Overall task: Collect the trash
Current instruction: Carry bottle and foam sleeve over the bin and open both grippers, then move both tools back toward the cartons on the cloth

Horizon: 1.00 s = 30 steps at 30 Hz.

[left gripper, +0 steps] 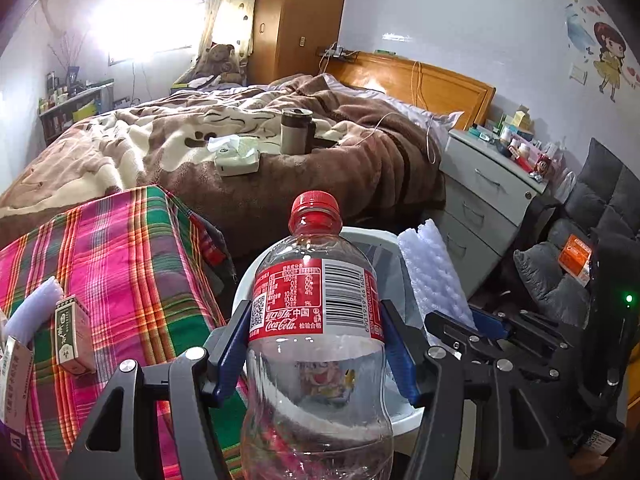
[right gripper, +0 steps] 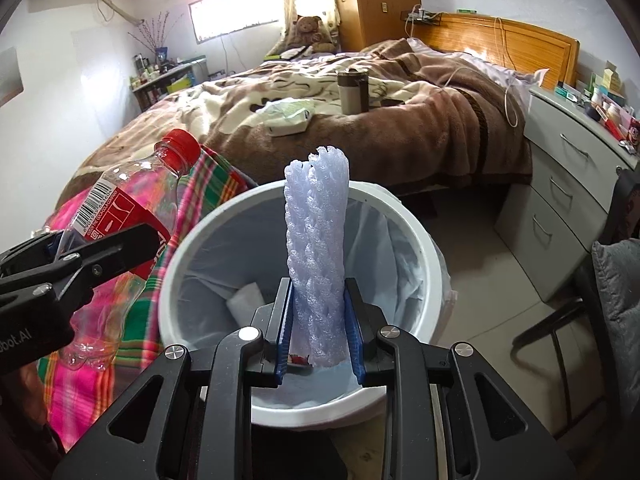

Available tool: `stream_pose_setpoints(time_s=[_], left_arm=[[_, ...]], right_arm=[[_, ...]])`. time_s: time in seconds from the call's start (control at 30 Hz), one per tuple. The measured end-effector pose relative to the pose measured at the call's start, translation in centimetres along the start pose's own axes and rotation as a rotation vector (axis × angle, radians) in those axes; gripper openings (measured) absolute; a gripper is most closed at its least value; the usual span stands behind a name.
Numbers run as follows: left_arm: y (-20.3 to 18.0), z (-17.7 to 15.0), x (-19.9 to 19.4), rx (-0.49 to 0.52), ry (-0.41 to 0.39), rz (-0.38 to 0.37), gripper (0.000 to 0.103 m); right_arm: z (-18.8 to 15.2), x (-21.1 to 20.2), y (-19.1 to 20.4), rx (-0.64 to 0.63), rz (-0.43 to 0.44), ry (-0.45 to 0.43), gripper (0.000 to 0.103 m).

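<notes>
My left gripper (left gripper: 316,320) is shut on an empty clear Coca-Cola bottle (left gripper: 316,300) with a red cap and red label, its blue pads pressing both sides. The bottle stands upright in front of the white bin (left gripper: 372,236). In the right wrist view the same bottle (right gripper: 120,220) hangs left of the bin, tilted, over the plaid cloth. My right gripper (right gripper: 318,296) is shut on a roll of white foam net sleeve (right gripper: 316,232), held upright over the open white bin (right gripper: 420,248). The bin has a pale liner and a white scrap (right gripper: 246,300) at its bottom. The foam sleeve (left gripper: 432,272) also shows right of the bottle.
A pink and green plaid cloth (left gripper: 120,264) covers a surface left of the bin, with small cartons (left gripper: 72,332) on it. Behind lies a bed (right gripper: 360,112) with a brown blanket, a tissue pack (right gripper: 290,116) and a mug (right gripper: 352,90). Grey drawers (right gripper: 568,184) and a chair (right gripper: 600,300) stand right.
</notes>
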<state>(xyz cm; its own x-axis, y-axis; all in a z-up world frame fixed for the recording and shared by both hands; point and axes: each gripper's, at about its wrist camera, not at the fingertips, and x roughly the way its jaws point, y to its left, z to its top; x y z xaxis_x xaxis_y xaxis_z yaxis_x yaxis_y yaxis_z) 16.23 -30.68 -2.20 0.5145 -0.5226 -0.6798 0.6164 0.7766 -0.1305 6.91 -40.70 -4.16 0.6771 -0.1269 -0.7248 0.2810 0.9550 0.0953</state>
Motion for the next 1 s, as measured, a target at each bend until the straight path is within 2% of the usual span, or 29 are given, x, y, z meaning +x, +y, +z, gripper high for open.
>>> stream_pose_setpoints(time_s=[0.13,0.17,0.23,0.27,0.3,0.33,1.0], left_arm=[[-0.1,0.0,1.0,0.003,0.017,0.003,0.062],[-0.1,0.0,1.1,0.001,0.018,-0.003,0.062],[0.0,-0.1,1.3,-0.008,0.02,-0.011,0.062],[0.1,-0.1,1.2,-0.008,0.017,-0.013,0.065],[0.0,-0.1,1.1,-0.007,0.013,-0.016,0.067],[0.2,-0.1,1.0,-0.011,0.007,-0.021,0.071],[3.4,-1.1,-4.7,-0.073,-0.069,0.015,0.071]], right_arm=[[0.0,0.3,-0.3,0.0,-0.013,0.017,0.026],[0.0,0.4,-0.3,-0.006,-0.023,0.019,0.03],[-0.2,0.3,-0.3,-0.012,-0.044,0.018,0.045],[-0.2,0.3,-0.3,-0.01,-0.043,0.016,0.06],[-0.2,0.3,-0.3,-0.008,-0.039,0.015,0.066],[-0.2,0.2,-0.4,-0.005,-0.034,0.015,0.066],[0.0,-2.1,2.0,0.002,-0.013,-0.058,0.066]])
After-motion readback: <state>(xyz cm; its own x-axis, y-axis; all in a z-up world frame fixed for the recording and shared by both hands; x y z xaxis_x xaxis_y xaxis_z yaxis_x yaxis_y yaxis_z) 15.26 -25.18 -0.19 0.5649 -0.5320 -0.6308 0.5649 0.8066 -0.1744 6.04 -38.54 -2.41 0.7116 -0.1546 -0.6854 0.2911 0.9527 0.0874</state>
